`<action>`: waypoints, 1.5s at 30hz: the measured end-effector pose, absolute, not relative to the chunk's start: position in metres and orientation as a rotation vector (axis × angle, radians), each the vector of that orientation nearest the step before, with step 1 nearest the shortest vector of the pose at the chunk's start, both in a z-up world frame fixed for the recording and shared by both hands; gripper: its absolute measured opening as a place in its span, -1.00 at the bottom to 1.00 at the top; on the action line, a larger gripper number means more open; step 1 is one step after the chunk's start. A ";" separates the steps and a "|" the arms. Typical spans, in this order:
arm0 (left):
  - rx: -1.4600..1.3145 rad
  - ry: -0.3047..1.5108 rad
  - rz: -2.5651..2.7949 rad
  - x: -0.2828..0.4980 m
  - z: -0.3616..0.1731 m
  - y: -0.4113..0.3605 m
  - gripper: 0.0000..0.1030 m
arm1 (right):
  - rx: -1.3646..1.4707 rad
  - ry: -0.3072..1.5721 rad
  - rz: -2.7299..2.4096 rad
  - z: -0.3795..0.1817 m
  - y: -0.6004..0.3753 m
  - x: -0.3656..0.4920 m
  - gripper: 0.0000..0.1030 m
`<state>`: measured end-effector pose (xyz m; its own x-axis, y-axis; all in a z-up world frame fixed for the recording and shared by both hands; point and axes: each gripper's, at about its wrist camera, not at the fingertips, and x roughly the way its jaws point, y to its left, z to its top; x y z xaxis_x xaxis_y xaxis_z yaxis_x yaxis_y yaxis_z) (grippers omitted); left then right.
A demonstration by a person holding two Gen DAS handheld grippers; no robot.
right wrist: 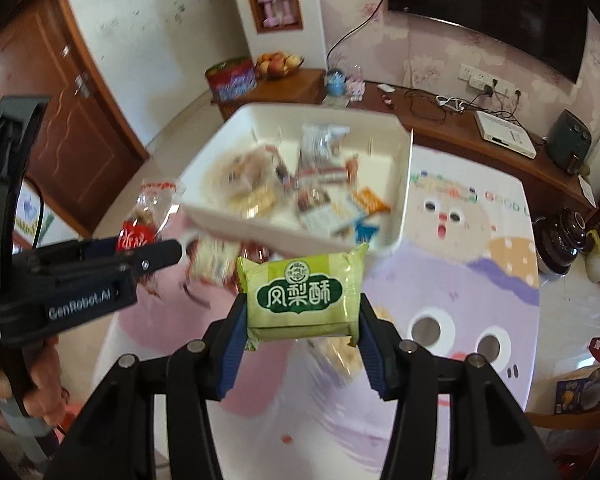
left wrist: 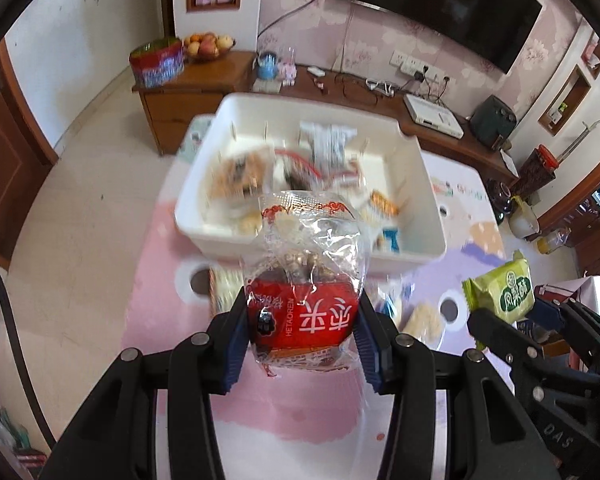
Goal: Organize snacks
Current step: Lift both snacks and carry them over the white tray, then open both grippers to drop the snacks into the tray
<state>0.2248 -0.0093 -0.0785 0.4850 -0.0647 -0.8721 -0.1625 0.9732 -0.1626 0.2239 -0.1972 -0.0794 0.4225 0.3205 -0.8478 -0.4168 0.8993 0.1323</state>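
Left wrist view: left gripper (left wrist: 302, 322) clamped on red-label snack bag (left wrist: 306, 280), clear top w/ red trim, held above the bench (left wrist: 120, 300), just short of the bin.
Right wrist view: right gripper (right wrist: 302, 316) clamped on green pineapple cake pack (right wrist: 302, 294), blue pads (right wrist: 234, 354) pressing both ends, pack held level above bench.
White bin (left wrist: 420, 184): on bench ahead of both grippers, holds a blurred mix of wrapped snacks (left wrist: 320, 160); can't tell individual kinds.
Loose snacks (right wrist: 212, 262): a few lie on bench just in front of bin, btwn the grippers; blurred.
Bench cover: pink/purple cartoon print.
Cross-view: right gripper & green pack show at right edge of left view; left gripper w/ red bag at left of right view.
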 end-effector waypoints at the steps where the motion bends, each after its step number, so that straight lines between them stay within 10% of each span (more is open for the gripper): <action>1: -0.224 1.057 0.057 0.231 -0.073 -0.006 -0.11 | -0.097 1.026 0.449 -0.073 -0.193 0.230 -0.01; 34: -0.059 1.045 -0.034 0.410 -0.086 0.016 -0.08 | -0.016 1.012 0.164 -0.076 -0.141 0.388 0.02; 39: -0.032 1.048 0.007 0.411 -0.091 0.017 0.69 | -0.043 1.001 0.156 -0.081 -0.137 0.389 0.07; 45: -0.068 1.052 0.016 0.408 -0.091 0.027 0.74 | -0.045 1.002 0.135 -0.081 -0.140 0.387 0.21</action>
<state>0.4077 0.0274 -0.0911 0.4960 -0.0194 -0.8681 -0.0461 0.9978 -0.0486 0.3868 -0.1396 -0.0812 0.5306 0.0927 -0.8425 -0.1339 0.9907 0.0247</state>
